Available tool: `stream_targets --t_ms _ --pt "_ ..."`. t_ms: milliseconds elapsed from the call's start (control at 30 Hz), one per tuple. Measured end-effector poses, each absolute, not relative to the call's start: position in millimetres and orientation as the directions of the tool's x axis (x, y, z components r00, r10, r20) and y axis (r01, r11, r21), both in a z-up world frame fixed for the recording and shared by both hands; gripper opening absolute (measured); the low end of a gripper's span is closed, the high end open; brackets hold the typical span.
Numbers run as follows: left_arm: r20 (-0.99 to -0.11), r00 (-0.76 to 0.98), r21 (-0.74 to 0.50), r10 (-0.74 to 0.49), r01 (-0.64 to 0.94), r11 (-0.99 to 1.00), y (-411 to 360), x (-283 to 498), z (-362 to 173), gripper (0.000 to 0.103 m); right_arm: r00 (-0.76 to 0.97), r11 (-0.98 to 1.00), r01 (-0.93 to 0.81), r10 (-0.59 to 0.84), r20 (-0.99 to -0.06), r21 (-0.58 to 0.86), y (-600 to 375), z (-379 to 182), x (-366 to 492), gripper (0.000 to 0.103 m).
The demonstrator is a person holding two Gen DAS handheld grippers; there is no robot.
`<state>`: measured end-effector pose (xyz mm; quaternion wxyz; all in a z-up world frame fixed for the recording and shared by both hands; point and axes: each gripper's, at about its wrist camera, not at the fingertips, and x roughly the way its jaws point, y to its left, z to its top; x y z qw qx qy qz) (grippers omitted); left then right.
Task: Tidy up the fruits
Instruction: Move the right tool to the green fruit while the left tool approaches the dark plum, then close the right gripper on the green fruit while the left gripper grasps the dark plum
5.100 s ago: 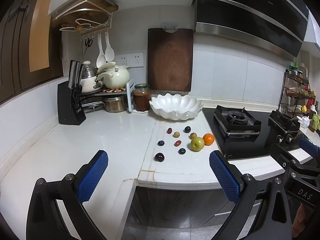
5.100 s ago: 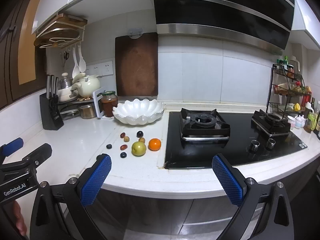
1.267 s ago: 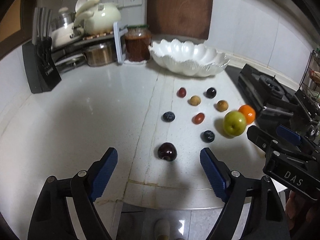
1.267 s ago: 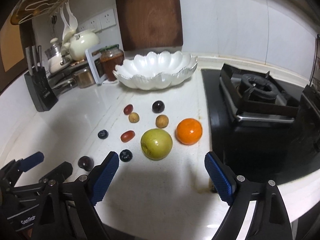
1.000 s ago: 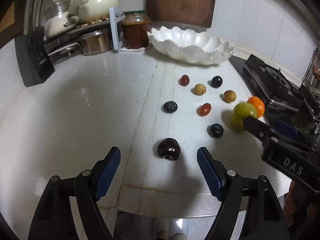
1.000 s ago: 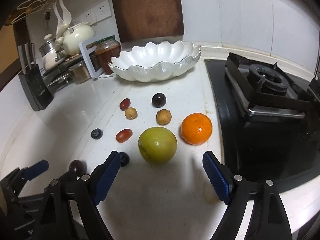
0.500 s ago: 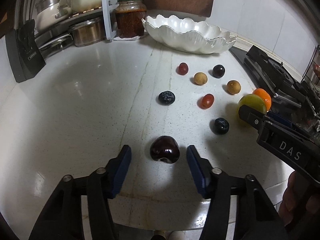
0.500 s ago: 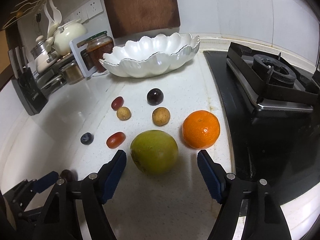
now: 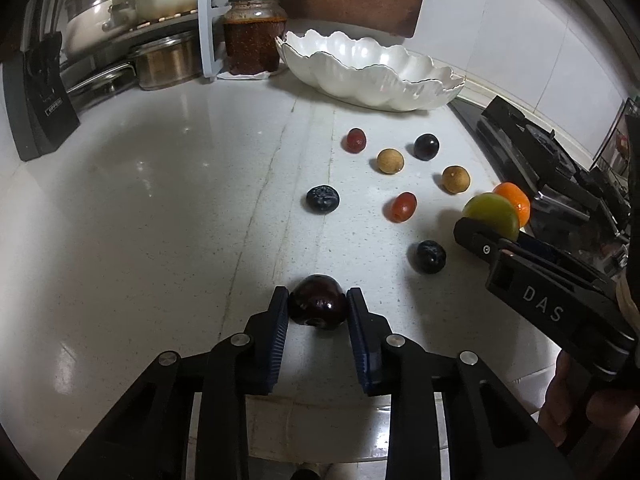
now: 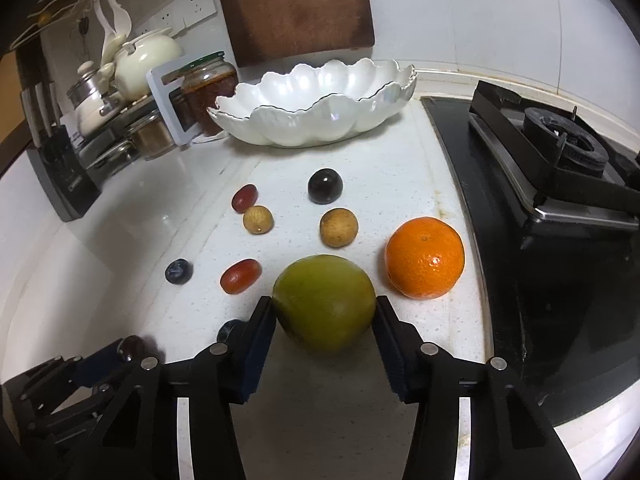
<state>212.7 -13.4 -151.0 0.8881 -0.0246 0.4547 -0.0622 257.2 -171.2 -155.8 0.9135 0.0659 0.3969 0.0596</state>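
My left gripper (image 9: 318, 300) is shut on a dark red cherry (image 9: 318, 304) that rests on the white counter. My right gripper (image 10: 324, 306) is shut on a green apple (image 10: 325, 302), also on the counter; the apple shows in the left wrist view (image 9: 490, 211). An orange (image 10: 425, 258) sits right of the apple. Small fruits lie beyond: a dark plum (image 10: 325, 186), two tan longans (image 10: 338, 227), two red grapes (image 10: 241, 276) and blueberries (image 9: 322, 199). An empty white scalloped bowl (image 10: 316, 104) stands at the back.
A black gas stove (image 10: 560, 184) fills the right side. A jar (image 10: 208, 80), pots (image 9: 166, 60) and a knife block (image 9: 38, 96) stand at the back left. A wooden cutting board (image 10: 296, 4) leans on the wall. The counter's front edge is just under both grippers.
Both grippers moved down and forward to the counter and closed: the left one around the cherry, the right one around the green apple.
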Motion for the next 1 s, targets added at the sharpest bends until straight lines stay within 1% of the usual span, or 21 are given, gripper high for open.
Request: stream_targets --t_ms 133,300,633,733,833,1000 --pt "-0.800 0.582 -0.103 -0.147 0.108 0.989 -12.7 213.6 -151.1 0.029 0.680 0.988 -0.063 0.148 -0.719 0.144 -168.3 -155.2 255.0 0.050" --pt "-0.797 0.589 -0.105 -0.135 0.085 0.991 -10.7 214.7 -146.6 0.029 0.684 0.989 -0.065 0.139 -0.716 0.131 -170.2 -152.9 250.2 0.050" --pt "-0.754 0.651 -0.087 -0.081 0.022 0.996 -23.5 205.1 -119.0 0.029 0.685 0.975 -0.166 0.222 -0.693 0.149 -180.7 -134.8 240.2 0.050" --pt "-0.743 0.663 -0.112 -0.094 0.016 0.994 -26.0 202.6 -110.3 0.029 0.697 0.971 -0.188 0.238 -0.676 0.148 -186.4 -124.3 237.9 0.050" --pt "-0.738 0.661 -0.158 -0.134 0.023 0.987 -28.3 204.6 -101.8 0.029 0.710 0.968 -0.197 0.249 -0.658 0.154 -193.4 -113.9 236.5 0.050" --pt "-0.706 0.696 -0.163 -0.130 0.019 0.986 -32.3 206.5 -84.5 0.029 0.733 0.966 -0.214 0.259 -0.629 0.148 -201.3 -98.3 234.4 0.050"
